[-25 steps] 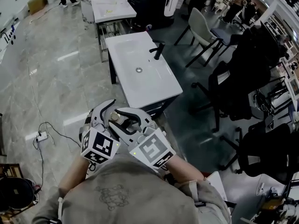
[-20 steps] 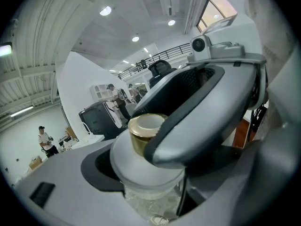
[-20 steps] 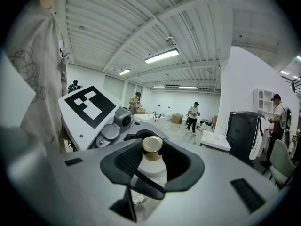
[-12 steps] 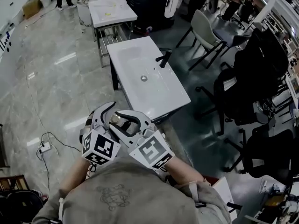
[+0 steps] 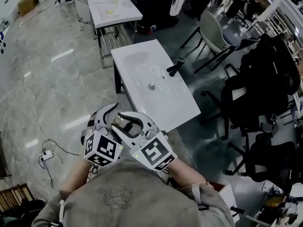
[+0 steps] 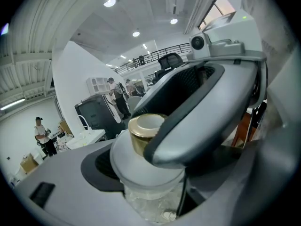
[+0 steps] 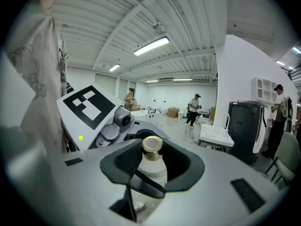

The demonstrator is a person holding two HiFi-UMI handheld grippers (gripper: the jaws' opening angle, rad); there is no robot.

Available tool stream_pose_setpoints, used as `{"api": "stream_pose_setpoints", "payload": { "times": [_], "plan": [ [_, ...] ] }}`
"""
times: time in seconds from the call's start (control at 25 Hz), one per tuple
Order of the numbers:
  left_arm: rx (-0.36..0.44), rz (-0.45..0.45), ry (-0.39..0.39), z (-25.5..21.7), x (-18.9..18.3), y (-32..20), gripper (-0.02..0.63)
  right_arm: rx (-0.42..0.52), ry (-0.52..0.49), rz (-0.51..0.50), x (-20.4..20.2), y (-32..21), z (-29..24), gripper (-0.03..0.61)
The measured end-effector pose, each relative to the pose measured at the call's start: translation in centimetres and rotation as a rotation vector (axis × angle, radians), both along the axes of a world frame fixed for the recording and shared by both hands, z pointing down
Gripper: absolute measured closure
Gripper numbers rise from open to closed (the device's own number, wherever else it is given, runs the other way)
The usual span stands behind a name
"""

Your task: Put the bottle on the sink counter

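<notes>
Sink counter (image 5: 182, 110), white and rectangular with a black tap (image 5: 175, 68), stands ahead, and the carry step looks to be in hand. Right gripper (image 5: 125, 120) and left gripper (image 5: 110, 117), held at the chest, both clamp part-spread jaws on the clear plastic gold-capped bottle (image 7: 151, 161), well apart from the counter. Next move likely calls for closing in and lowering it upright.

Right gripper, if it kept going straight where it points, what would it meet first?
The bottle, already between the right gripper's jaws; just past it, likely the left gripper.
</notes>
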State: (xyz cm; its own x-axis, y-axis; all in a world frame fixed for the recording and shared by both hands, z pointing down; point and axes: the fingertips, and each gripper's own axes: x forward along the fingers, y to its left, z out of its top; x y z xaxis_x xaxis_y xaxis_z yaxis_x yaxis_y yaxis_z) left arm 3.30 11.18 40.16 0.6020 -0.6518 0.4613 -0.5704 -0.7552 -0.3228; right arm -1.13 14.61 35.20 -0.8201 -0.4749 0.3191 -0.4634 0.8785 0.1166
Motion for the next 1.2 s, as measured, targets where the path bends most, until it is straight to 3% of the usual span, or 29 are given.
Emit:
{"api": "stream_pose_setpoints", "payload": {
  "times": [0.8,1.2],
  "plan": [
    [-0.036,0.109,0.005,-0.5,-11.2,-19.5,0.285,-0.050,0.038,0.116,-11.6,-20.2,-0.5,0.442],
    [-0.015,0.161,0.040,-0.7,-12.7,-25.0,0.285,-0.030,0.077,0.170,-13.4,-25.9,-0.6,0.442]
  ]
}}
